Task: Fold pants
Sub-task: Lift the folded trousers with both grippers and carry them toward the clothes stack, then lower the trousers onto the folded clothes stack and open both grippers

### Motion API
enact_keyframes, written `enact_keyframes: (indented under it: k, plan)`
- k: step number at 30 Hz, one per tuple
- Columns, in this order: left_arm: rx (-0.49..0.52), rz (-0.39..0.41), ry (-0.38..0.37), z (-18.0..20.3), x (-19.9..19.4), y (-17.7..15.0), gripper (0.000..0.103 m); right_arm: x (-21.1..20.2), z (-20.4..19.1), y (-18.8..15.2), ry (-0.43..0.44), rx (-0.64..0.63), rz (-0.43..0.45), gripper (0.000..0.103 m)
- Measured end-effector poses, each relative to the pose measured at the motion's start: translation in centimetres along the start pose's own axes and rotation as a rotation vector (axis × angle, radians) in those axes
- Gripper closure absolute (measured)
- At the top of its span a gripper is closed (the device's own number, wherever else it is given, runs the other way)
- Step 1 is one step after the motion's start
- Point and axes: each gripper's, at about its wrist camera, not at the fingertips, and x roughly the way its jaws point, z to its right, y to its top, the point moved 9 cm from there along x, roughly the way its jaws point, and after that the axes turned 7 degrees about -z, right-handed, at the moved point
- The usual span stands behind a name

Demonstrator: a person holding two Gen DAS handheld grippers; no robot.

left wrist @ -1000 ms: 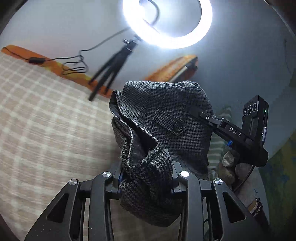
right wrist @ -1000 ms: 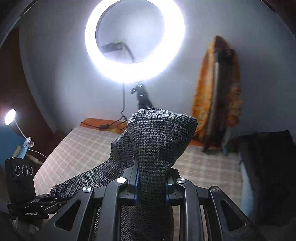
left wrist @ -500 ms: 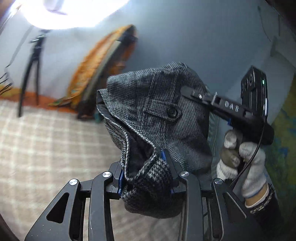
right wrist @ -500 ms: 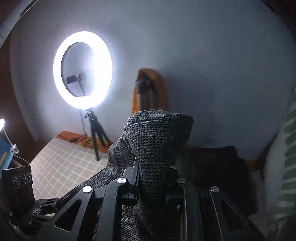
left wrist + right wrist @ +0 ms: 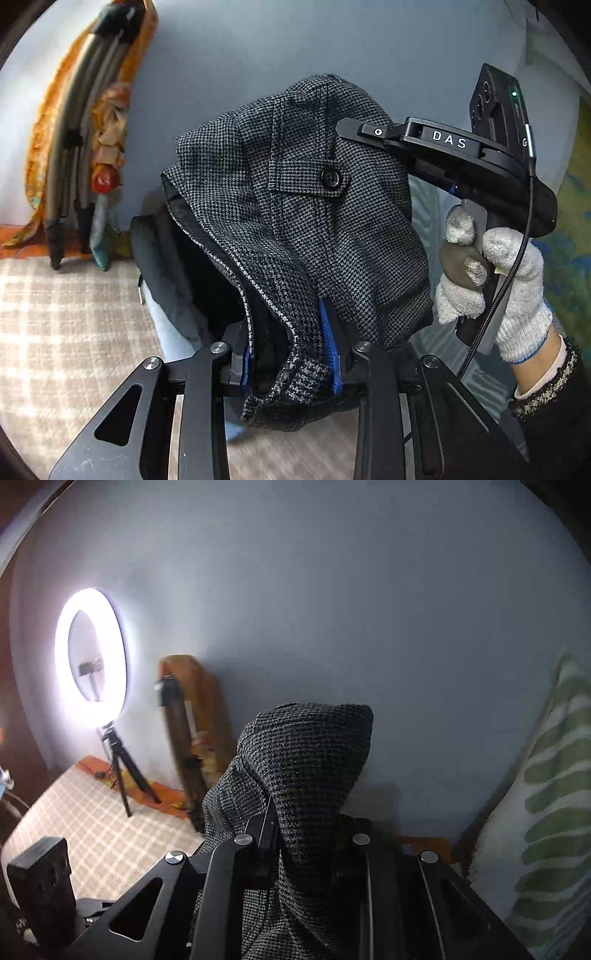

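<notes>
Pants [image 5: 314,229] are bunching over the left gripper [image 5: 290,354], covering most of both blue pads [image 5: 327,332]; fabric is filling the gap. Right gripper [image 5: 304,834]: fingertips are lying buried under the cloth, pads unseen. Lower part of the garment is running off the bottom edge in both views. Gloved hand [image 5: 495,280] is being cut off at the sleeve by the right edge. Orange bundle [image 5: 192,738] against the wall is smearing; contents unreadable.

The right gripper [image 5: 306,853] had its jaws clamped on a bunched fold of the grey houndstooth pants [image 5: 310,760], held up above the checked bed [image 5: 92,834]. At the bed's far edge a lit ring light [image 5: 90,650] stood against the wall.
</notes>
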Motion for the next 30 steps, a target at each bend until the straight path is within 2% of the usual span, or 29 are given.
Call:
enact_keyframes:
  k: [3, 8, 11, 13, 14, 15, 16, 17, 19, 20, 26, 28, 30]
  plan:
    - [-0.011, -0.025, 0.018, -0.4, 1.9, -0.6, 0.075, 2.2, 1.9, -0.9, 0.037, 0.022, 0.005, 0.085]
    - [-0.035, -0.048, 0.025, -1.8, 3.7, -2.0, 0.075, 6.5, 4.0, -3.3, 0.042, 0.02, -0.067, 0.085]
    - [-0.035, -0.052, 0.012, -1.6, 3.6, -2.2, 0.074, 8.1, 5.9, -4.1, 0.051, 0.072, -0.082, 0.077]
    - [-0.033, -0.071, 0.003, -1.3, 3.6, -2.3, 0.072, 8.6, 7.5, -4.4, 0.002, 0.119, -0.097, 0.057]
    - [-0.032, -0.075, 0.002, -1.4, 3.5, -2.2, 0.07, 8.9, 8.9, -4.7, -0.063, 0.138, -0.113, 0.051]
    - [-0.026, -0.076, 0.009, -1.5, 3.2, -2.2, 0.069, 9.1, 10.0, -4.8, -0.121, 0.149, -0.134, 0.037]
    - [-0.018, -0.072, 0.016, -1.4, 2.6, -2.2, 0.068, 9.3, 11.1, -5.2, -0.193, 0.158, -0.159, 0.032]
    - [-0.004, -0.069, 0.027, -1.3, 2.1, -2.2, 0.066, 9.2, 11.9, -5.5, -0.257, 0.163, -0.177, 0.031]
    - [0.015, -0.064, 0.046, -0.8, 1.0, -2.3, 0.058, 8.5, 12.6, -5.7, -0.303, 0.181, -0.176, 0.032]
    - [0.025, -0.061, 0.061, -0.8, 0.5, -2.3, 0.055, 8.0, 12.6, -5.7, -0.303, 0.192, -0.16, 0.032]
    - [0.039, -0.07, 0.097, -2.3, -1.7, -2.2, 0.055, 5.2, 11.3, -6.1, -0.344, 0.2, -0.132, 0.032]
    - [0.06, -0.061, 0.117, -2.1, -2.7, -2.1, 0.055, 4.0, 10.3, -6.1, -0.34, 0.209, -0.119, 0.027]
    - [0.076, -0.059, 0.132, -2.1, -3.5, -2.2, 0.049, 2.5, 9.7, -6.0, -0.344, 0.21, -0.104, 0.024]
